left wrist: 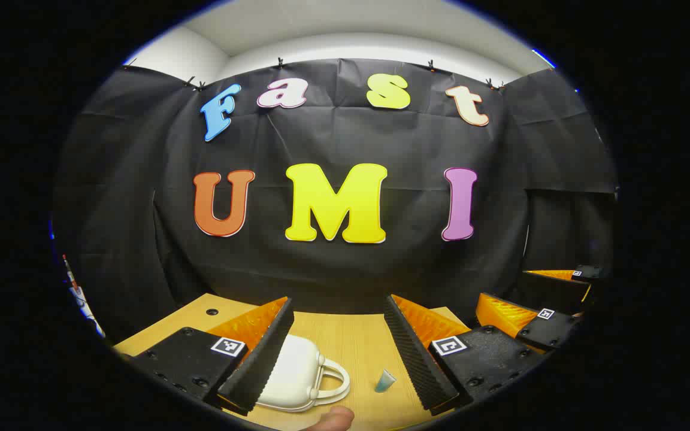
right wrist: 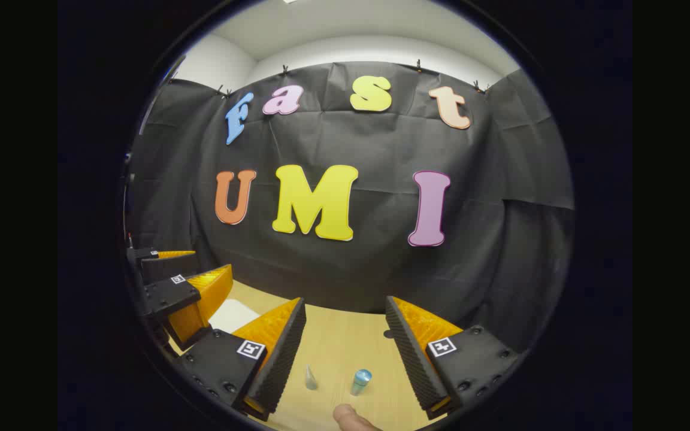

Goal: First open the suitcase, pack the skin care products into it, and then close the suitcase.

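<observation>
On table, left gripper view: closed white hard-shell suitcase with handle (left wrist: 297,374), partly behind left finger of left gripper (left wrist: 338,353)
Left gripper: spread, holding nothing
Right gripper (right wrist: 345,353): spread, holding nothing
Between right fingers: pale-blue capped bottle (right wrist: 360,381), small clear bottle (right wrist: 310,377)
Surface: light wooden table (right wrist: 339,341)

The left claw (left wrist: 339,335) and right claw (right wrist: 345,335) are each showing ribbed wedge fingers, screwed mounting blocks and small square black-and-white tags.

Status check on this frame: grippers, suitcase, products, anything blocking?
Left gripper open, empty. Right gripper open, empty. White suitcase shut on table. Blue-capped bottle and small clear item unpacked. Nothing blocking.
</observation>
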The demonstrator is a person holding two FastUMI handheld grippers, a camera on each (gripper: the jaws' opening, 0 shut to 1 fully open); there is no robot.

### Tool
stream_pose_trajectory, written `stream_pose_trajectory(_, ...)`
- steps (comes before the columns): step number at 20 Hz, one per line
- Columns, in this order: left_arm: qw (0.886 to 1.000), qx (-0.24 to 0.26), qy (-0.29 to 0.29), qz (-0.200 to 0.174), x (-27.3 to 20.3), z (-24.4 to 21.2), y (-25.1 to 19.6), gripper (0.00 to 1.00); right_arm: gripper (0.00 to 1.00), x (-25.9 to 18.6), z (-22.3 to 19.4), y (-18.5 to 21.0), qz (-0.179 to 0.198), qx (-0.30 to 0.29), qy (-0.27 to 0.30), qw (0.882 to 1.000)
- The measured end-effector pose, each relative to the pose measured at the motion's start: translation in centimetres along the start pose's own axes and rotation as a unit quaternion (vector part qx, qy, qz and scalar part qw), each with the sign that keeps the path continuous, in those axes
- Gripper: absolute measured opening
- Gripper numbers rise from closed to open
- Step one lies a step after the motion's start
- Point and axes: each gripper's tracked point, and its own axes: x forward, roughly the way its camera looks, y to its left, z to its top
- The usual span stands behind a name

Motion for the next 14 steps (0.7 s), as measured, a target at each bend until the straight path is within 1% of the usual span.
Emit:
stream_pose_trajectory(8, 1.0, -0.001, 0.0, 0.0, 0.05, -0.04, 0.14, 0.97, 0.8, -0.22, -0.37, 0.57, 0.007, 0.002, 0.006, 1.0)
stream_pose_trajectory(14, 1.0, -0.002, 0.004, 0.0, 0.02, -0.55, 0.3, 0.97, 0.8, -0.18, -0.76, 0.28, 0.003, 0.003, 0.009, 1.0)
